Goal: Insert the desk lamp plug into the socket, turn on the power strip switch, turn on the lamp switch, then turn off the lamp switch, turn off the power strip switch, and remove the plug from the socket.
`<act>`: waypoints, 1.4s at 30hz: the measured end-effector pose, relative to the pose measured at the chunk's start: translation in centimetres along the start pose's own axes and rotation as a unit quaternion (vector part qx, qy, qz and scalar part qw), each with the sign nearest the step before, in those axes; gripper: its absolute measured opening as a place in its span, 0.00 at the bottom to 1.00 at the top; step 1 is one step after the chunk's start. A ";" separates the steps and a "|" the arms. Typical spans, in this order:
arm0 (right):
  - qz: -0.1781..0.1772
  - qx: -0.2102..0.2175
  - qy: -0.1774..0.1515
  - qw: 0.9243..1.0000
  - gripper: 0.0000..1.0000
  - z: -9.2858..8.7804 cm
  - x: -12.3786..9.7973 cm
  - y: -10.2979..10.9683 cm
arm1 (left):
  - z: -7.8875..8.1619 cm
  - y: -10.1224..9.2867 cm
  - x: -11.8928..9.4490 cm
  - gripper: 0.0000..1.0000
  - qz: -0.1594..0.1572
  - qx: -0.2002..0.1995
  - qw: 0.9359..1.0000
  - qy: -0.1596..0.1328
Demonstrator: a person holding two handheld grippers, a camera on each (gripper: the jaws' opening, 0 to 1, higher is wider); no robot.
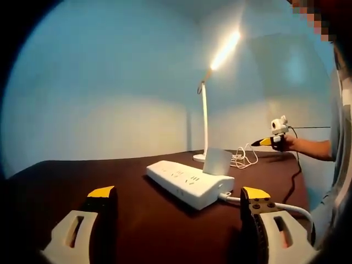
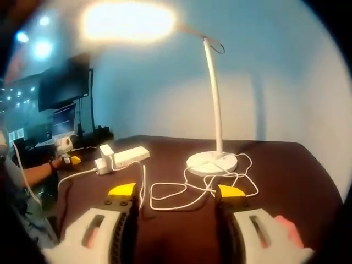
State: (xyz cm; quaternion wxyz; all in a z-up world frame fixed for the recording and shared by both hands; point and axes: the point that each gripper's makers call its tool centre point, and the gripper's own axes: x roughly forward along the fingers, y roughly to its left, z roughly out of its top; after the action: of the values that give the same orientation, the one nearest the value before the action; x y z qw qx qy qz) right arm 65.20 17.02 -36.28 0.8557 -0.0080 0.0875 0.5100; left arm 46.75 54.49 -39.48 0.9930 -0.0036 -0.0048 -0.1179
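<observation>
Glowing white desk lamp [image 2: 213, 99] (plug block [image 1: 216, 161] in power strip [image 1: 187, 182]), both claws wide, empty.

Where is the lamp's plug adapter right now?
In the left gripper view, the plug adapter stands in the power strip at its right end, before the lamp base.
</observation>
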 end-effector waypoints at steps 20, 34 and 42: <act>0.030 -0.013 -0.002 0.999 0.29 3.6 4.7 -2.1 | 0.0 -0.2 0.1 0.89 -0.006 -0.011 1.000 -0.003; 0.040 -0.012 0.000 0.999 0.19 4.2 8.2 -3.4 | -0.4 0.1 0.1 0.89 -0.002 -0.009 1.000 0.007; 0.041 -0.004 0.005 0.999 0.12 3.8 10.0 -4.2 | -0.3 -0.1 0.1 0.89 -0.006 -0.009 1.000 0.004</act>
State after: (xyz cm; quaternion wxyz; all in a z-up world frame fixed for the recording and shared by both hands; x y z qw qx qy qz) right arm 74.02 24.11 -34.42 0.8334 -0.0104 0.0897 0.5453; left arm 46.84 54.32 -39.77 0.9923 -0.0118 0.0003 -0.1236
